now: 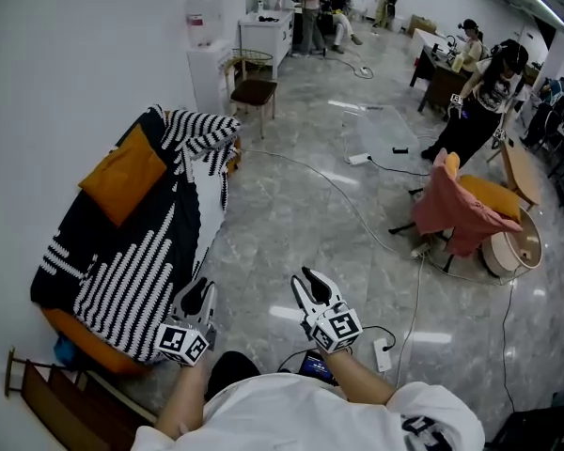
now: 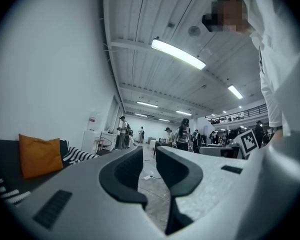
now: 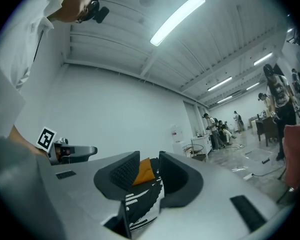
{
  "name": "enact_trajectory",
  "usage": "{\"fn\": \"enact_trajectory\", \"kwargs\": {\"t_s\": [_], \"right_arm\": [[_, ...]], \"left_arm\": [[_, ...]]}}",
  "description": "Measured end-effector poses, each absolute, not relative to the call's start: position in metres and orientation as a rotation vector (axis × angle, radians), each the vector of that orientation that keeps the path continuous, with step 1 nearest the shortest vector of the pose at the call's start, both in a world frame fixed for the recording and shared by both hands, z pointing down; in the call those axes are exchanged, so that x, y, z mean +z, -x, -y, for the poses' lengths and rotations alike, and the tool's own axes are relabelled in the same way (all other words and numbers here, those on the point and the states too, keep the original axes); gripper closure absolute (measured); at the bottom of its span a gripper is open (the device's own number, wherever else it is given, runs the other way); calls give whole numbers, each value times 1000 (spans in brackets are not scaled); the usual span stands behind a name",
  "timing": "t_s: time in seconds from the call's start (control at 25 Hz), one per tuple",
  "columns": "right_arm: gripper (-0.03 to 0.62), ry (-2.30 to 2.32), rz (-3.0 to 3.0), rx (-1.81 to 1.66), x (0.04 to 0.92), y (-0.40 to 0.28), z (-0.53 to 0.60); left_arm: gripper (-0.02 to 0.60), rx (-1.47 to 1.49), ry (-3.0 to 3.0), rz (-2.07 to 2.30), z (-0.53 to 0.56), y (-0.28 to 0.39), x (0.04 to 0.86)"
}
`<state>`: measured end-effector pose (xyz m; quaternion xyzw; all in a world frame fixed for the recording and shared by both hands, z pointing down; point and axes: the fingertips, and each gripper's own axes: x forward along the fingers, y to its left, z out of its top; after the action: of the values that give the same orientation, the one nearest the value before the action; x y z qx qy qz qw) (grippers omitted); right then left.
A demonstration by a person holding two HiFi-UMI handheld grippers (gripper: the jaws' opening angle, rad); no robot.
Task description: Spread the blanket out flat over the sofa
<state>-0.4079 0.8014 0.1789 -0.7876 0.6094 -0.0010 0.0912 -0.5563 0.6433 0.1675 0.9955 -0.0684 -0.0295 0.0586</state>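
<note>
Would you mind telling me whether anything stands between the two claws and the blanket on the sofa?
Nothing visible does: the left claw hangs beside the blanket, the right claw over the floor. An orange cushion lies on it.

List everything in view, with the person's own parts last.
Blanket: one, black and white stripes, draped over the sofa at left, bunched at the far end.
Cushion: one, orange, on the blanket.
Sofa: one, orange showing under the blanket's near edge.
Water dispenser: one, white, beyond the sofa.
Chair: one, brown seat, beside the water dispenser.
Cloth: one, pink, hanging in folds at right.
Cables: several, on the grey floor.
People: several, at the far side of the room.
Left gripper: one, white and black, jaws apart, empty, beside the blanket's near edge.
Right gripper: one, same colours, jaws apart, empty, over the floor.
</note>
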Motion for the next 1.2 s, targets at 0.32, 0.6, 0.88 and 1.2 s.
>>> {"fn": "enact_trajectory", "kwargs": {"t_s": [0.32,0.6,0.88,1.2], "right_arm": [[459,2358,-1838,-41,196,363,-752],[459,2364,-1933,-105,200,321,-657],[459,2402,-1951,-88,183,278,-555],[459,2461,-1860,-47,169,212,-506]], "left_arm": [[497,-47,-2994,263,-593,520,195],[497,-72,-2975,266,-504,461,200],[497,-66,-2960,263,-403,417,198],[497,-80,-2964,255,-335,365,191]]}}
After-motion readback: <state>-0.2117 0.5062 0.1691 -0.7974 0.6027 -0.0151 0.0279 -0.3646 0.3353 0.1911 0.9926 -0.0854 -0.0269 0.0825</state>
